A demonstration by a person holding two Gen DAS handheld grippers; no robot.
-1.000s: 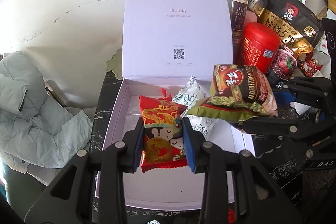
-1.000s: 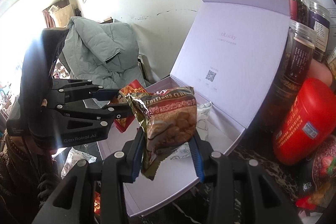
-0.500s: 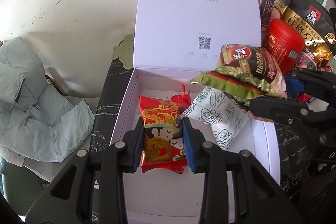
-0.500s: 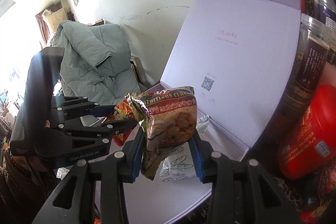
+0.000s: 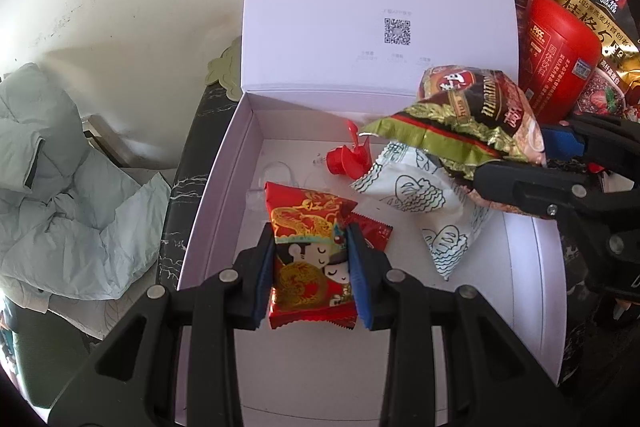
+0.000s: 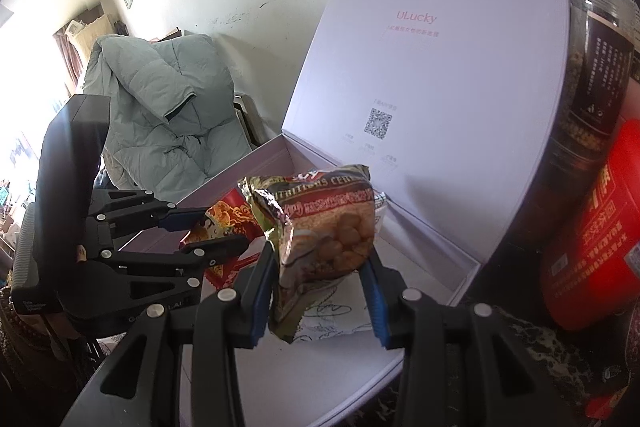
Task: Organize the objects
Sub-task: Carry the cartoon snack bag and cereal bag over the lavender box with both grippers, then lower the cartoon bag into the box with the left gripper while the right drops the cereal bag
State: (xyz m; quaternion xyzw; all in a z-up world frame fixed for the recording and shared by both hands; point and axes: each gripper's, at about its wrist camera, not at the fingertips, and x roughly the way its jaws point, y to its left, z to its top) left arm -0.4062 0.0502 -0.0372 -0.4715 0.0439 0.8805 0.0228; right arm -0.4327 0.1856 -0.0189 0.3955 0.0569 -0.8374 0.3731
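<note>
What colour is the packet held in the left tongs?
Red with gold dragon patterns and cartoon faces: the red packet, clearest in the left wrist view.

My right gripper clamps a gold cereal packet above the open white box. My left gripper holds a red packet over the box's left side. A white sachet lies inside, beneath the cereal packet. A red canister stands just right of the box.

My left wrist cam looks down, close, into the open box. My right wrist cam views it from the right, low. Both share box and lid.
</note>
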